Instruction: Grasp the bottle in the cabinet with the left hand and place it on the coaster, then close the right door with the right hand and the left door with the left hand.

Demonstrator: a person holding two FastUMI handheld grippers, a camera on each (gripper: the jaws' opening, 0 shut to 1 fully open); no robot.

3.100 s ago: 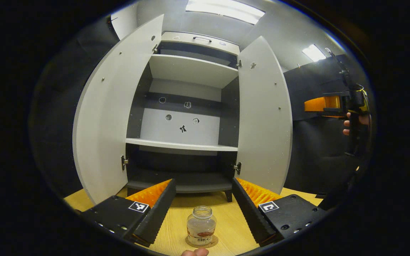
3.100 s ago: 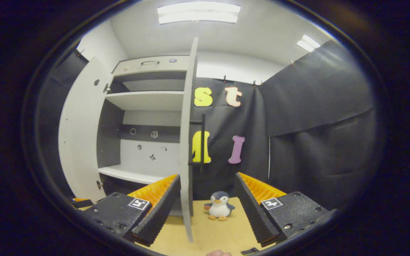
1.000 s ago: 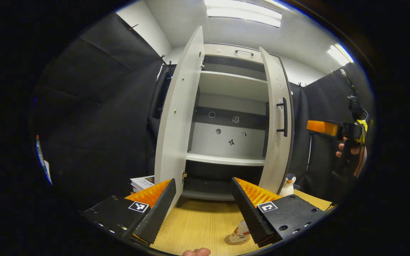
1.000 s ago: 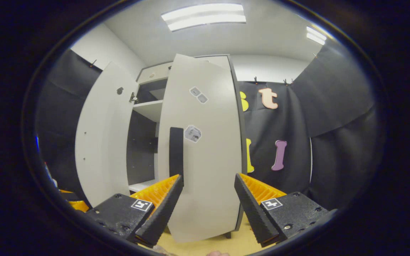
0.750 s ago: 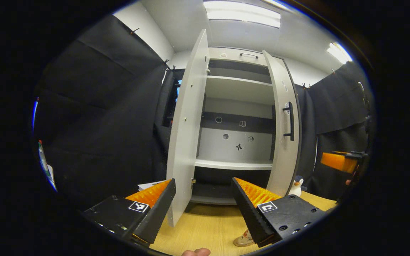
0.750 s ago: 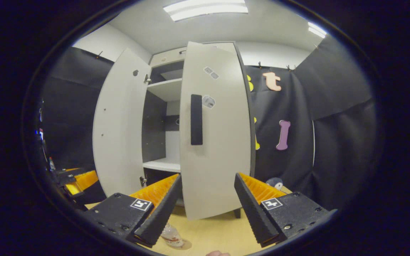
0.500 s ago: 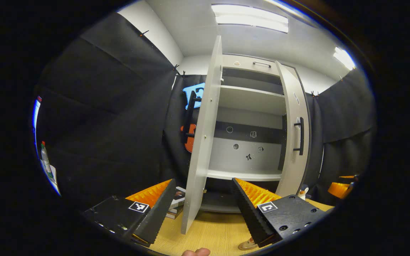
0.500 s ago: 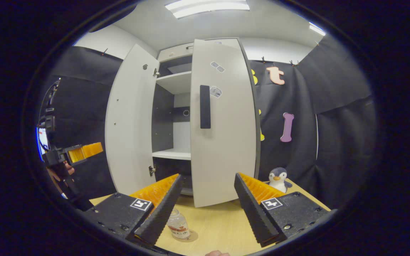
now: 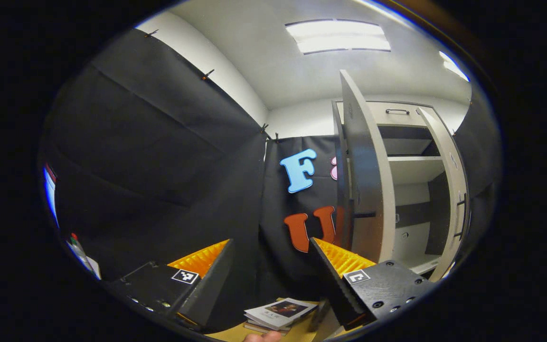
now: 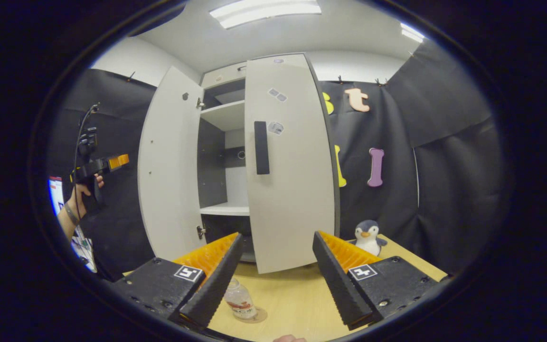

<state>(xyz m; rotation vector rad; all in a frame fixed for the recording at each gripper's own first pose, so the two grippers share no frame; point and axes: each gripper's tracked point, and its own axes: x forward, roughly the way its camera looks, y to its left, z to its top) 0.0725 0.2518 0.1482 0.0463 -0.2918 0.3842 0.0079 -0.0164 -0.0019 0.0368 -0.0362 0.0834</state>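
While the left gripper view looks past its own left gripper (image 9: 268, 266), whose jaws stand spread and grasp nothing, one left door (image 9: 366, 190) of the cabinet (image 9: 411, 166) rises edge-on at the right of the frame, swung wide, with the right door (image 9: 456, 190) a thin strip at the far right edge and one small stack of books (image 9: 280, 311) lying low in the middle of the frame. Turning to the right gripper view, the right gripper (image 10: 276, 266) is likewise spread and empty at the bottom, and between its fingers one bottle (image 10: 239, 299) stands upright on one coaster (image 10: 257, 314) on the tabletop (image 10: 292, 304), so the placing looks done. Above it the right door (image 10: 290, 166) with its dark handle (image 10: 261, 147) fills the centre and seems nearly shut, though I cannot tell whether it sits fully flush; the left door (image 10: 169, 161) stands open left of centre, so closing it appears to be what remains. At the far left a hand (image 10: 81, 192) holds the left gripper (image 10: 117, 160) up beside that door, apart from it. One toy penguin (image 10: 368, 236) sits at the lower right.
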